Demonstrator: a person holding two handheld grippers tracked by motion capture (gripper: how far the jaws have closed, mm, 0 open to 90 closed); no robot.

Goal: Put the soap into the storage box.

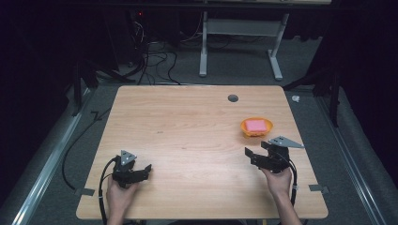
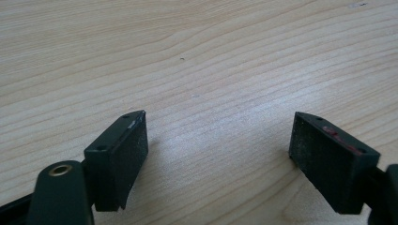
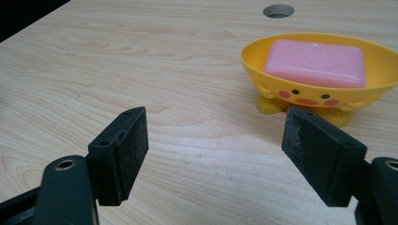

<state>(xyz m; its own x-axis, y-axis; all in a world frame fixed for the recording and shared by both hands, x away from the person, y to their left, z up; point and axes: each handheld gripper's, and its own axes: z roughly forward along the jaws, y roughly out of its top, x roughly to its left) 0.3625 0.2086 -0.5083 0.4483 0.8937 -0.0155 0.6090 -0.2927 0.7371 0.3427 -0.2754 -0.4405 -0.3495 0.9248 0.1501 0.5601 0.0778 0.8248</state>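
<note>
Most of the counter (image 1: pixel 187 122) lies bare, from the upper left of the high view down to its lower middle. The one standing obstacle is the yellow soap dish (image 1: pixel 256 126) holding a pink bar (image 1: pixel 256 125), right of centre, just beyond the right tool (image 1: pixel 257 152). A small grommet hole (image 1: pixel 233 98) sits flush behind it. Both tools' jaws gape over bare wood.

room dark, black surrounds | floor (image 1: pixel 234 65) grey carpet — black cables (image 1: pixel 155 61) trail at back left | light wooden table (image 1: pixel 187 126), round grommet hole (image 1: pixel 233 98) | white desk frame (image 1: pixel 239 28) beyond — metal rails (image 1: pixel 47 164) alongside
</note>
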